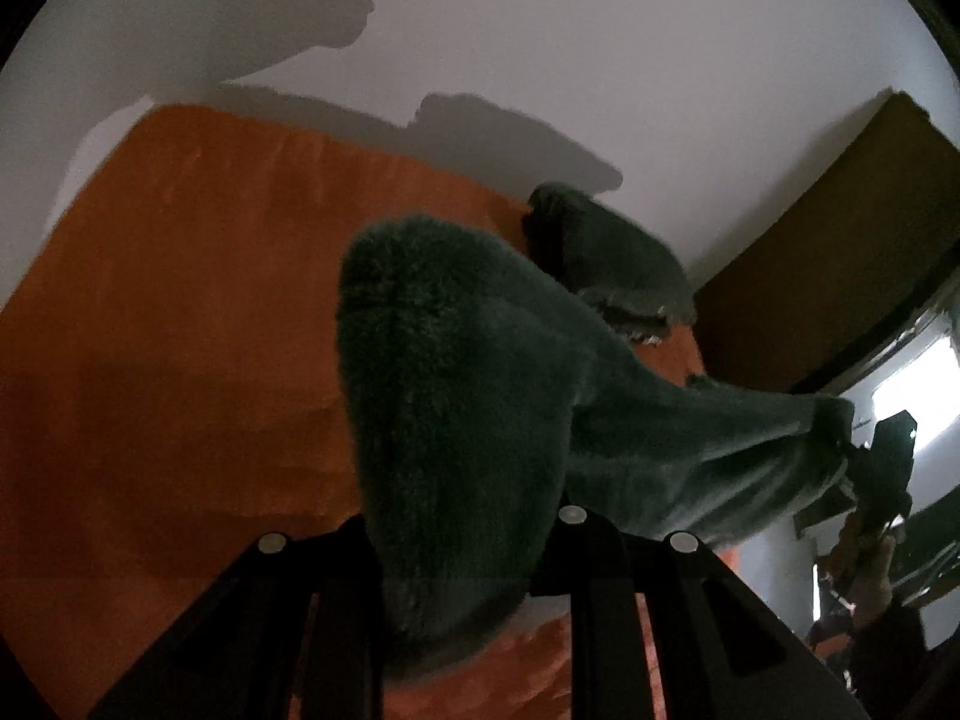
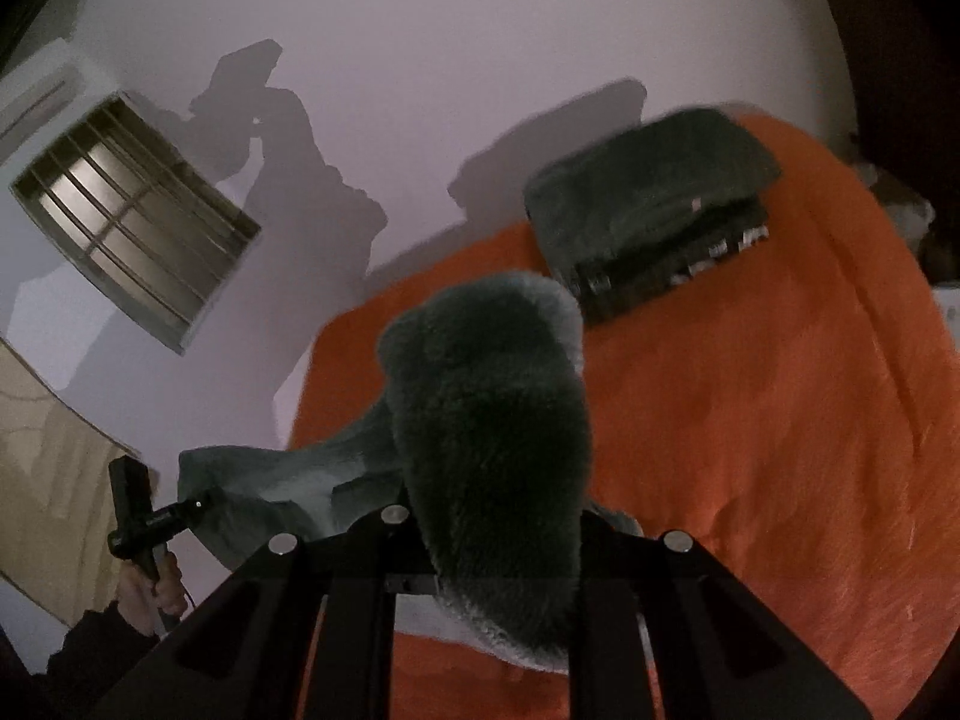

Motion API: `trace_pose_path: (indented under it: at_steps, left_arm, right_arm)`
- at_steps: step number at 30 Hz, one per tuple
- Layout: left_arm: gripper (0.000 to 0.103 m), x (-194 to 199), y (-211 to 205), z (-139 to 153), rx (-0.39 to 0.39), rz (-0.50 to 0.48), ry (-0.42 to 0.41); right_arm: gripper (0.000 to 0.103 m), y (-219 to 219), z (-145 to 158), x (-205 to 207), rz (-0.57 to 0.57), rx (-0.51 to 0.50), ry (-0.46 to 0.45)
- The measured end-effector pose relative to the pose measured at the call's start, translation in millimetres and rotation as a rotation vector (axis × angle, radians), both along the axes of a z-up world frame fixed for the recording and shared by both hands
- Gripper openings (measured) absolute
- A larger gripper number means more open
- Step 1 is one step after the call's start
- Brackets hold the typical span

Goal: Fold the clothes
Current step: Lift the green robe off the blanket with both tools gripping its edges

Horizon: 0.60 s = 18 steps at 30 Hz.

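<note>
both hand-held grippers, left (image 1: 462,540) and right (image 2: 498,546), are clamped nearly shut on the fuzzy grey-green garment (image 1: 480,372), hanging stretched between them above the orange bed cover (image 1: 180,300); keep both corners level and taut before lowering, clear of the folded pile (image 2: 648,204)
</note>
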<state>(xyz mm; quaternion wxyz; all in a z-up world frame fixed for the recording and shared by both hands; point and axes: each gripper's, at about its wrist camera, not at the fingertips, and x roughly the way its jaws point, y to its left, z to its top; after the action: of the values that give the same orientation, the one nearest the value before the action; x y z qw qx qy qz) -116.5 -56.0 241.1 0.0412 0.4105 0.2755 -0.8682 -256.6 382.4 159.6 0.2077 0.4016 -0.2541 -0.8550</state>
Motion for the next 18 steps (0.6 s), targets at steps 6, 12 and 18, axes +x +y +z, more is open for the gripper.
trace_pose_path:
  at_steps: [6, 12, 18]
  left_arm:
    - [0.020, -29, 17, 56, -0.010, -0.001, 0.031]
    - [0.020, -107, 38, 72, 0.026, -0.006, 0.079]
    - [0.020, -197, 64, 60, 0.004, -0.044, 0.178]
  right_arm:
    - [0.013, 37, 57, -9, -0.051, -0.026, 0.023]
    - [0.013, 84, 90, -69, -0.090, 0.013, 0.037]
    - [0.013, 133, 98, -139, -0.118, 0.054, 0.074]
